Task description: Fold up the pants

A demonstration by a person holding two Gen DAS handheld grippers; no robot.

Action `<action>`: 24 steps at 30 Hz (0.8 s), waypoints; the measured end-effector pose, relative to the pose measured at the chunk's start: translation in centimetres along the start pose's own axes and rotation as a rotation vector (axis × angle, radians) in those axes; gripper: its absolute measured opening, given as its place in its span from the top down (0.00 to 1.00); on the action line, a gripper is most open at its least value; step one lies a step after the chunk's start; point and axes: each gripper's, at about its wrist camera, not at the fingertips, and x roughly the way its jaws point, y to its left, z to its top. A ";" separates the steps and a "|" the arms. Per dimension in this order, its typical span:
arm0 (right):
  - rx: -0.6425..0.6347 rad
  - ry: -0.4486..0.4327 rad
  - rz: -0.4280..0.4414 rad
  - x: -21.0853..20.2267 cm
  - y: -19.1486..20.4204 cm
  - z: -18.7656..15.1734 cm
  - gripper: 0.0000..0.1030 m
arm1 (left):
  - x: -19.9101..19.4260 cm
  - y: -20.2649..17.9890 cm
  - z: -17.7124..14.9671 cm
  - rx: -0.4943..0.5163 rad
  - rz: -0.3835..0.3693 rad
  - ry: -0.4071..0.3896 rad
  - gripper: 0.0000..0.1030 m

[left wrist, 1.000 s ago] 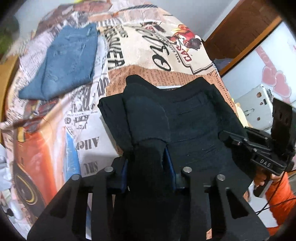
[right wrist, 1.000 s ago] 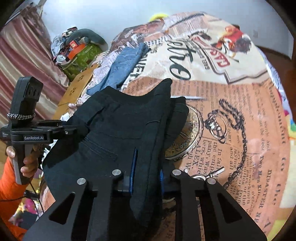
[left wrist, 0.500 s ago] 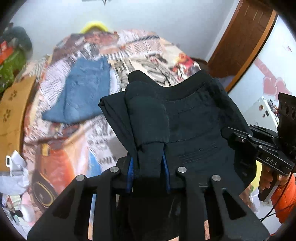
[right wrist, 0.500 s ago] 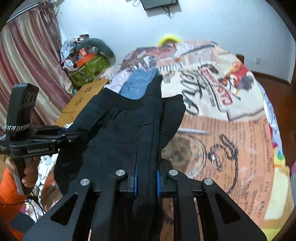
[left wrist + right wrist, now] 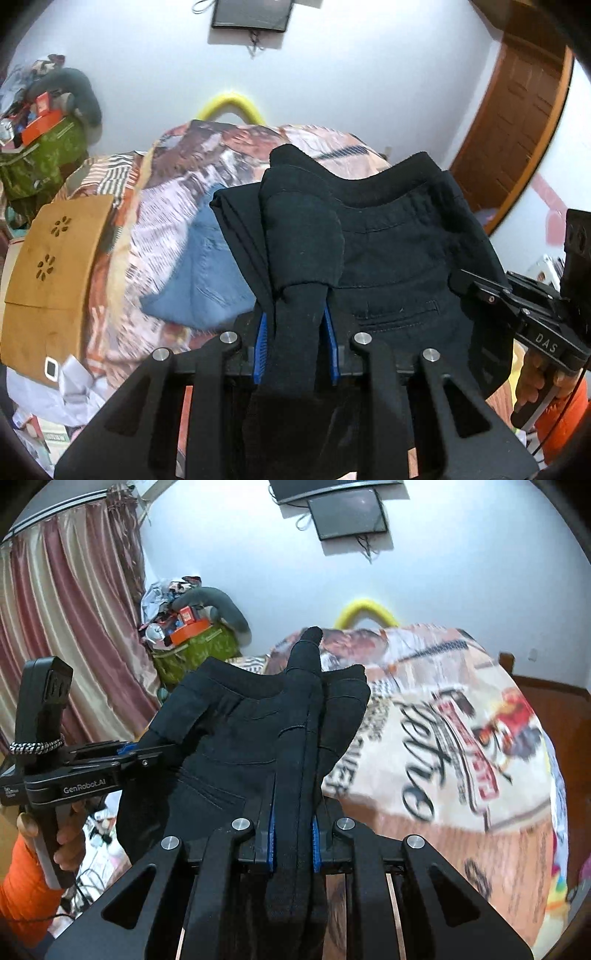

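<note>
left gripper (image 5: 295, 341): clamped on one bunched edge of the black pants (image 5: 388, 266).
right gripper (image 5: 291, 843): clamped on the opposite edge.
your move: keep both level, fabric taut, lower onto the bedspread (image 5: 461, 775).

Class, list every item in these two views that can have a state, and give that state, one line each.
Black fabric pants: lifted, bunched, stretched between both grippers.
Left gripper: shut on the pants.
Right gripper: shut on the pants.
Blue denim jeans: folded, lying on the bedspread.
Brown wooden door: closed.
Dark wall-mounted screen: off.
</note>
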 end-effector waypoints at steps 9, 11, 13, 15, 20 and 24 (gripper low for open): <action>0.038 -0.007 0.004 7.7 1.1 3.2 0.88 | 5.8 5.5 5.0 0.019 0.133 -0.020 0.75; 0.050 -0.003 0.004 9.8 1.0 3.8 0.88 | 7.6 6.8 5.7 0.009 0.150 -0.018 0.75; 0.055 0.003 0.000 11.7 0.9 4.2 0.88 | 9.5 8.1 6.1 -0.004 0.160 -0.008 0.75; 0.058 0.011 -0.002 13.5 0.9 4.6 0.88 | 11.3 9.2 6.3 -0.015 0.164 0.000 0.75; 0.074 0.050 -0.014 18.2 0.0 4.7 0.88 | 16.3 12.2 6.5 -0.049 0.186 0.026 0.75; 0.096 0.095 -0.020 21.7 -0.4 4.2 0.88 | 20.6 14.7 6.1 -0.087 0.195 0.078 0.75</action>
